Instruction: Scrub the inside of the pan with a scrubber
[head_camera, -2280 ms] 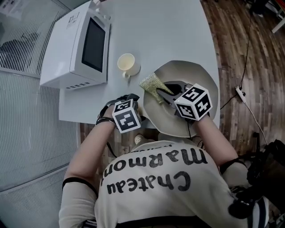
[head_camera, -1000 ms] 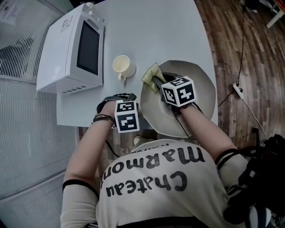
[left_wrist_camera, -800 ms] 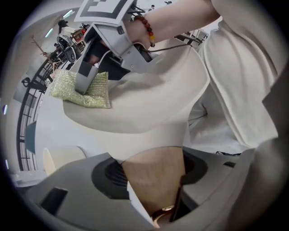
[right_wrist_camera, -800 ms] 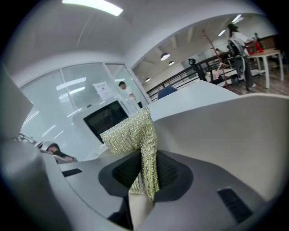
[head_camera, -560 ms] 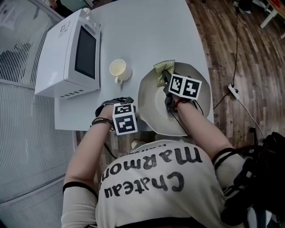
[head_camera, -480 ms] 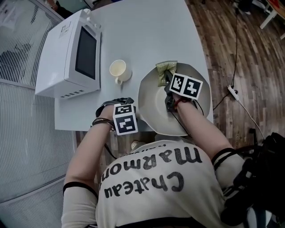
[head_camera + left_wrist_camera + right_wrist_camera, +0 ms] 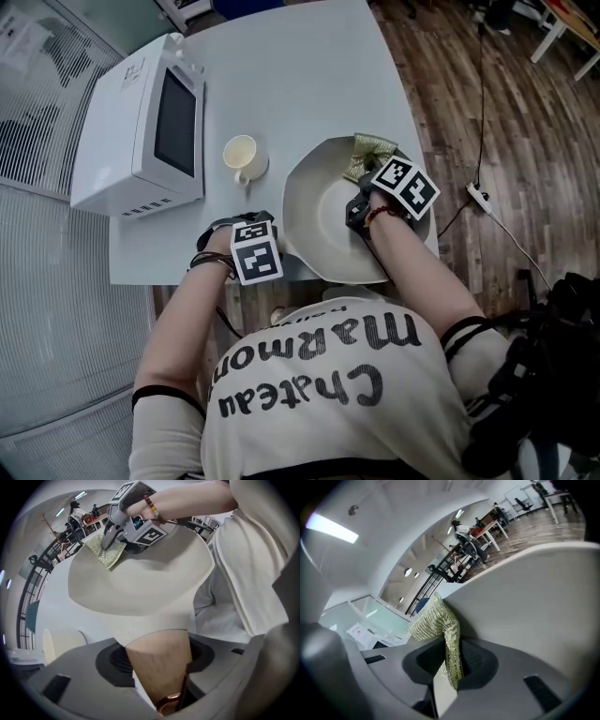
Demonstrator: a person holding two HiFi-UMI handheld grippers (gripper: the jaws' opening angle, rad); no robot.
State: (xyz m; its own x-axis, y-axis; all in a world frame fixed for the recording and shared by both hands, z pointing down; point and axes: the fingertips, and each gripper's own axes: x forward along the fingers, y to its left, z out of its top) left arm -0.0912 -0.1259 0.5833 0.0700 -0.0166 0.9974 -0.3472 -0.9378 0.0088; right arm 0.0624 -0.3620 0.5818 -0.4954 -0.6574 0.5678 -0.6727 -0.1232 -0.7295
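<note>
A wide cream pan sits at the table's near edge. Its wooden handle is between the jaws of my left gripper, which points straight down and has just closed a little tighter on it. My right gripper is shut on a gold-green mesh scrubber and presses it against the pan's far right inner wall. In the left gripper view, the right gripper and the scrubber are at the pan's far rim. In the right gripper view, the scrubber hangs pinched between the jaws beside the pan wall.
A white microwave stands at the table's left. A cream cup is between it and the pan. The white table ends just right of the pan, over wooden floor with a power strip.
My right gripper has rolled and swept the scrubber along the pan's far rim, from the left side to the right. The left gripper and the pan have stayed put.
</note>
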